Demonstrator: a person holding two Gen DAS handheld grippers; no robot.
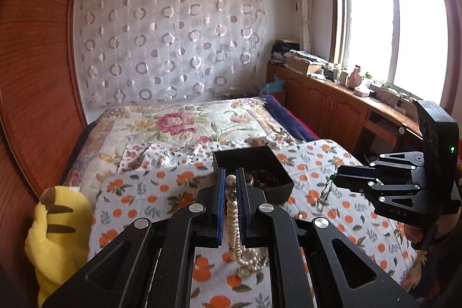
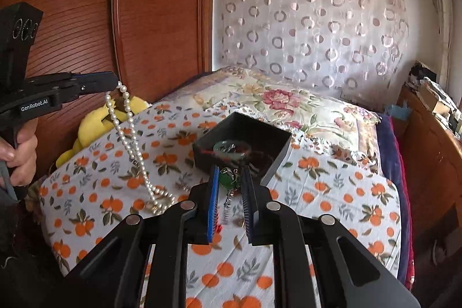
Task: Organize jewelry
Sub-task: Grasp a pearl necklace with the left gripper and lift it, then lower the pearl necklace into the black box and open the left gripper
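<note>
Far left: yellow plush toy lies at the left edge of the bed, against the wooden wardrobe; not part of the job.

Left gripper: I have it clenched on the pearl necklace. The right wrist view shows the strand pinched at its top and hanging down, with the lower end pooled on the orange-print sheet. So the necklace is only partly lifted: the tail touches the bed, left of and nearer than the box.

Centre: black box, open on top, stands on the sheet just beyond both sets of fingers. A green bangle and some dark, reddish pieces lie inside; I cannot make these out.

Right gripper: clenched on a green pendant. The stone sits between the blue pads and its thin chain dangles below, clear of the sheet as far as I can judge.

Step in hand, as I read it: both pieces are picked up and being carried to the box.

Next move, my estimate: the pendant is closest, so bring it over the box opening and release it there. The pearls need raising until the tail clears the sheet, or it will drag and catch on the box wall. Lower the strand in tail first, then release.
</note>
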